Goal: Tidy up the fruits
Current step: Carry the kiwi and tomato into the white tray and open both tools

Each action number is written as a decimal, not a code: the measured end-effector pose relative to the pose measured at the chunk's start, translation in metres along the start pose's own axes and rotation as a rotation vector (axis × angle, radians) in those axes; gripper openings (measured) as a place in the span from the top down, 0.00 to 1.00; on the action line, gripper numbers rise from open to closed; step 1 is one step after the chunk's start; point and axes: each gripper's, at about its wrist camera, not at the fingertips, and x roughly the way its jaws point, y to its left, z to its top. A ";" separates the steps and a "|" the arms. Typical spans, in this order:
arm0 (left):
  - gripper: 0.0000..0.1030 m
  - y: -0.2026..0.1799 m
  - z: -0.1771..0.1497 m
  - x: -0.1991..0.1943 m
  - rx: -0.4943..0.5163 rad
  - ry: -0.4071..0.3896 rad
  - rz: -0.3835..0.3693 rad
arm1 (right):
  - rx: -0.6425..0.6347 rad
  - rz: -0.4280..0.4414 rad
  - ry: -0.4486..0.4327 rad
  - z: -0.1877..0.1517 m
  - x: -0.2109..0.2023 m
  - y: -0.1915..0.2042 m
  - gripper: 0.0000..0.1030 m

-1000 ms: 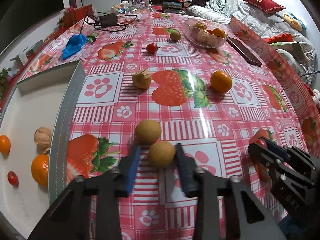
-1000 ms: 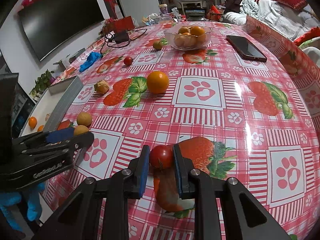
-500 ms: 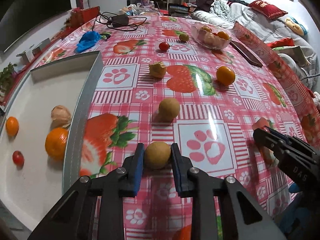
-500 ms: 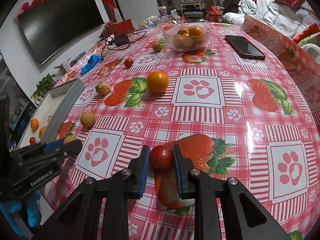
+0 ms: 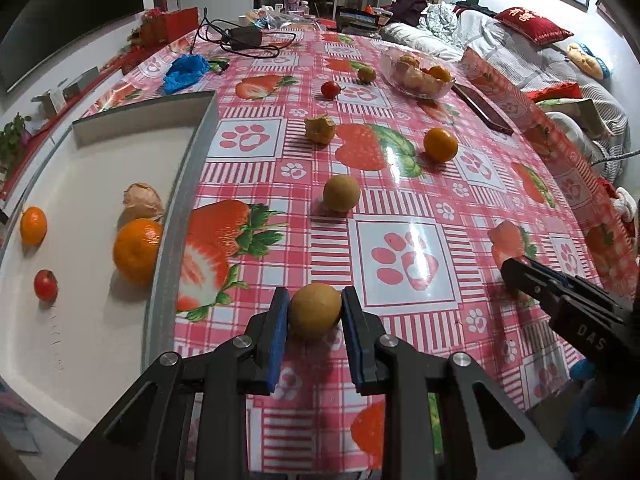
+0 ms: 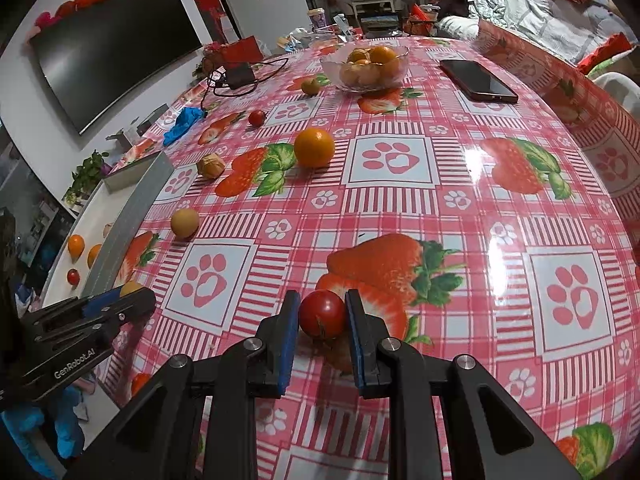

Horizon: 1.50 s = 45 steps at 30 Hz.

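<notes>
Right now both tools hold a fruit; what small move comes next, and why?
Probably carry the left tool sideways over the white tray and release there: it grips the brown fruit just beside the tray's grey rim, where other fruits already lie.

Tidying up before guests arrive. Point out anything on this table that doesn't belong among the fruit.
Three things stand out among the fruit: a dark phone lying flat near the glass bowl, a crumpled blue cloth or glove beyond the white tray, and a black charger with its tangled cable at the far end. Nothing looks spilled or damaged.
</notes>
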 end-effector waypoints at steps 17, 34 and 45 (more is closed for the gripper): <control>0.72 0.027 0.002 -0.043 -0.056 -0.076 -0.040 | -0.048 0.011 -0.003 0.009 -0.015 0.042 0.77; 0.72 0.098 0.017 -0.077 -0.161 -0.158 -0.021 | -0.155 0.066 0.006 0.040 -0.011 0.121 0.77; 0.72 0.133 0.018 -0.080 -0.228 -0.153 -0.014 | -0.253 0.127 0.014 0.059 0.004 0.179 0.77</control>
